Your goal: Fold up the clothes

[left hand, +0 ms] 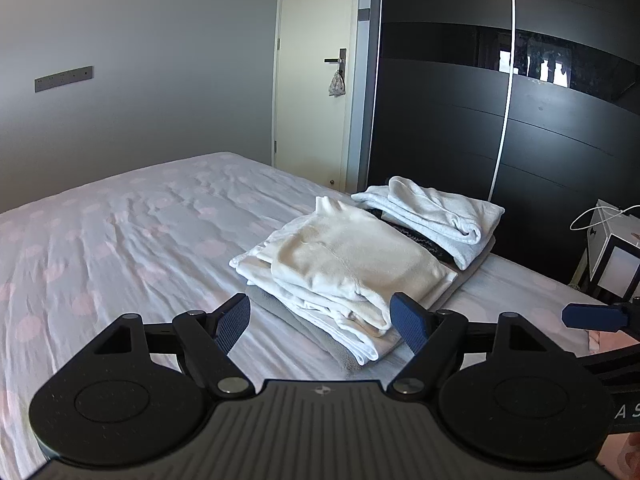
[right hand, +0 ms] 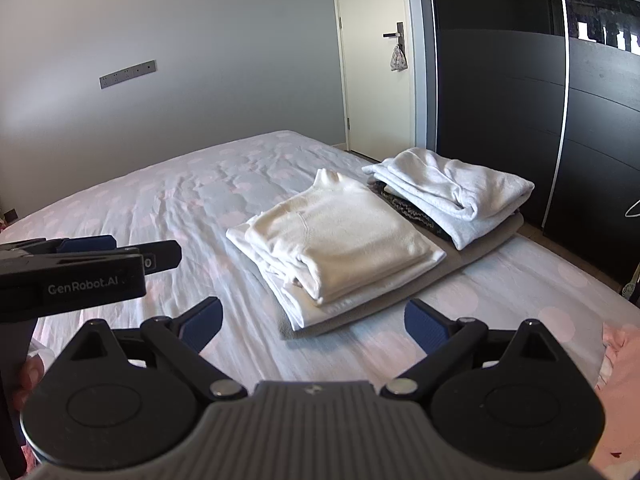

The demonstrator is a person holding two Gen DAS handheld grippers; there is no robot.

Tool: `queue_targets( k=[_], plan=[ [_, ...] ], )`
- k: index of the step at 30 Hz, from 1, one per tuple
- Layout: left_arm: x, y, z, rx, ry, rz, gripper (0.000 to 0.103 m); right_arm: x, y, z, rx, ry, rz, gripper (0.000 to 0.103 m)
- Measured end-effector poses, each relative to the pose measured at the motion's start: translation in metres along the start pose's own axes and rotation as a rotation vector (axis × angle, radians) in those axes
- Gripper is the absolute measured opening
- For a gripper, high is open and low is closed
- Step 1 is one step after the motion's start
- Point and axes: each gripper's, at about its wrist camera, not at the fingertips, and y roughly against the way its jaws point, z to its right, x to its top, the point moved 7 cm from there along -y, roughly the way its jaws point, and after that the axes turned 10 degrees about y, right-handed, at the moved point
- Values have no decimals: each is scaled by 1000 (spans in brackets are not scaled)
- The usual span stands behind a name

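Fingers of both grippers stand spread wide and grasp nothing: our left gripper (left hand: 320, 322) and our right gripper (right hand: 314, 320) both hover low over the near part of the bed (right hand: 160, 200), aimed at the folded clothes.

Going from largest to smallest, the bed carries everything, its spotted sheet rumpled and bare toward the far-left corner. On its right half, close to the edge by the dark wardrobe (right hand: 500, 100), lies a flat grey layer (right hand: 472, 256) with two stacks on top. The cream stack (right hand: 340, 244) is the nearer one; its long axis runs from the near edge toward the far-right corner, and its collar (right hand: 330, 178) points away from us. Just beyond it, touching or nearly so, sits the pale grey stack (right hand: 456, 192) over something dark, lying along much the same line.

Both stacks lie straight ahead of the fingers. We judge the left gripper nearer, since the cream stack's near corner falls between its fingers in its own view. A pink garment (right hand: 620, 380) lies unfolded at the near right edge, closest to our right gripper, and likely calls for attention next.
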Motion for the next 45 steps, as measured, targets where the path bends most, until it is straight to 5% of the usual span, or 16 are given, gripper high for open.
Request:
queue_targets(
  k=[45],
  plan=[
    [-24,-7,9,61,9,-19,76,-13,-2,5,-3,-23,-23,98]
  ],
)
